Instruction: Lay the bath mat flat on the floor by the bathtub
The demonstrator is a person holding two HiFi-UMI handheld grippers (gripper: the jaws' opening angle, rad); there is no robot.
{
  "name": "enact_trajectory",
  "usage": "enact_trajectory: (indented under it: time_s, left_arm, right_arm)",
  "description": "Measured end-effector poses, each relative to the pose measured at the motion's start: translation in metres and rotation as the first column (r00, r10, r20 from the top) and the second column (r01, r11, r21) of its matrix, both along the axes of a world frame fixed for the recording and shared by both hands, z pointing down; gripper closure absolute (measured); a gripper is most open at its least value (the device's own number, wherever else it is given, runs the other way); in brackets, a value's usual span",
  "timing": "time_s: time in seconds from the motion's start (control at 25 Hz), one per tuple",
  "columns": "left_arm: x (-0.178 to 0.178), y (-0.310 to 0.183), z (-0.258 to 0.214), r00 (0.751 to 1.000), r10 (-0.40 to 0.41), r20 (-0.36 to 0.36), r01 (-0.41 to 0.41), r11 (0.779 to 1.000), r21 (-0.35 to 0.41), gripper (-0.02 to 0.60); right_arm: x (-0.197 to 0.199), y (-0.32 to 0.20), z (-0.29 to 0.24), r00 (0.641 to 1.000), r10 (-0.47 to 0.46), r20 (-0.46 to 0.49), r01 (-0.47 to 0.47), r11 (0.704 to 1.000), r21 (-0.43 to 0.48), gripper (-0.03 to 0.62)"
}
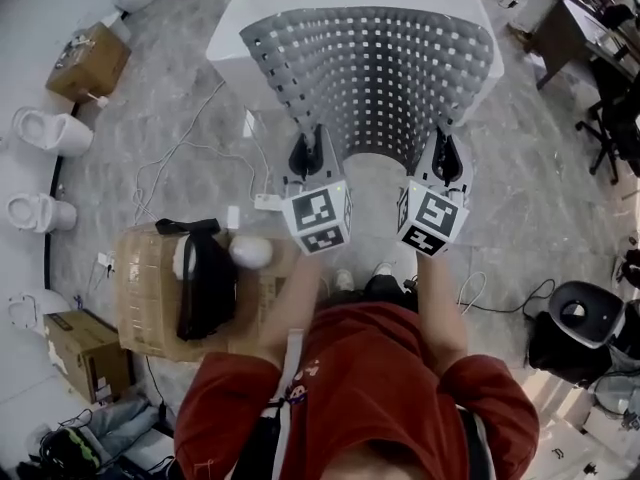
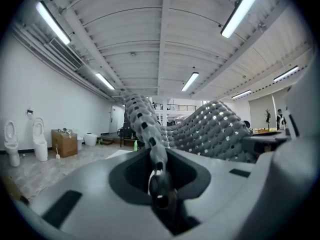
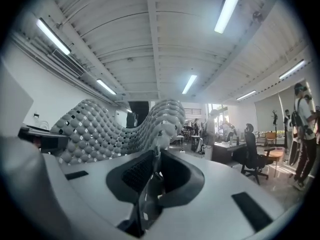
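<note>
A grey bath mat [image 1: 375,68] with rows of square holes hangs spread out between both grippers, above the floor in front of the white bathtub [image 1: 228,30]. My left gripper [image 1: 308,155] is shut on the mat's near left corner and my right gripper [image 1: 446,154] on its near right corner. In the left gripper view the mat [image 2: 212,129] runs off to the right from the pinched edge in the left gripper [image 2: 158,176]. In the right gripper view the mat [image 3: 97,129] curves away to the left of the right gripper [image 3: 151,181]. Its far edge covers part of the tub.
Two toilets [image 1: 48,131] [image 1: 35,211] and cardboard boxes [image 1: 90,60] line the left wall. A box [image 1: 145,293] with a black headset stands by my left foot, with cables [image 1: 190,158] on the floor. On the right are a black bin [image 1: 575,323], a desk [image 1: 565,28] and an office chair [image 1: 615,118].
</note>
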State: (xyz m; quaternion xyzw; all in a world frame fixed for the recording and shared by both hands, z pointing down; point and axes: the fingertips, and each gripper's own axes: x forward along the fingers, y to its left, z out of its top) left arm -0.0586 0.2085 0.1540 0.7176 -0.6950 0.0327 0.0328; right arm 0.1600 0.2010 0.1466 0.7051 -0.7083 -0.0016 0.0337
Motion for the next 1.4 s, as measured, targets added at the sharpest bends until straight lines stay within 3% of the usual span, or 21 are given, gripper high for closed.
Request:
enact_trajectory:
  time_s: [0.8, 1.04, 1.4]
  left_arm:
    - [0.119, -0.055, 0.011, 0.999, 0.026, 0.028, -0.025, 0.999, -0.036, 0.506]
    - [0.121, -0.061, 0.021, 0.999, 0.035, 0.018, -0.034, 0.998, -0.043, 0.506]
    - [0.086, -0.098, 0.041, 0.999, 0.034, -0.004, -0.034, 0.997, -0.065, 0.508]
  right_arm:
    - [0.126, -0.056, 0.023, 0.999, 0.011, 0.036, -0.01, 0.999, -0.045, 0.54]
    - [0.126, -0.061, 0.032, 1.0, 0.018, 0.024, -0.017, 0.998, -0.054, 0.54]
    - [0.09, -0.101, 0.049, 1.0, 0.01, 0.03, -0.008, 0.997, -0.071, 0.54]
